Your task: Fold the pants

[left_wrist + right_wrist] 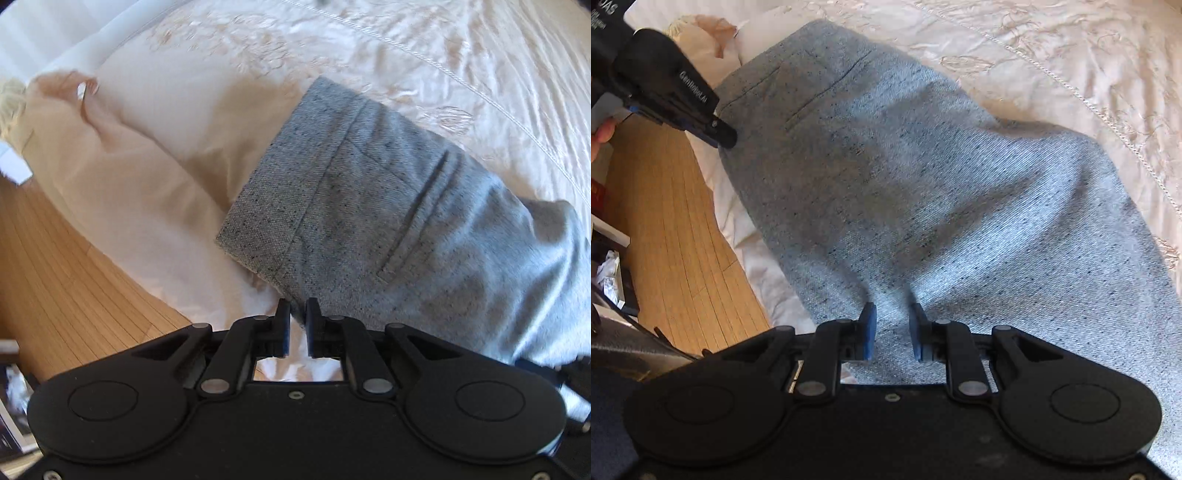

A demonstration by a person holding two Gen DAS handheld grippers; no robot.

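Grey speckled pants (923,177) lie on the cream bedspread (1071,55), waistband end near the bed's edge above the wood floor (665,229). Fabric looks soft, limp and fairly thick; it is best taken at hems or corners. Left gripper (297,317) is nearly closed, seemingly pinching the waistband corner. Right gripper (892,325) clamps a bunched fold. Open bedspread lies beyond.

Both views are bright with daylight; glare washes out the pale bedspread (461,55) toward one o'clock and the curtain (48,33) at eleven o'clock. Soft shadows darken the grey pants (886,177) at centre, with slight motion blur. Fisheye distortion bends the wooden floor (676,229) boards toward nine o'clock.
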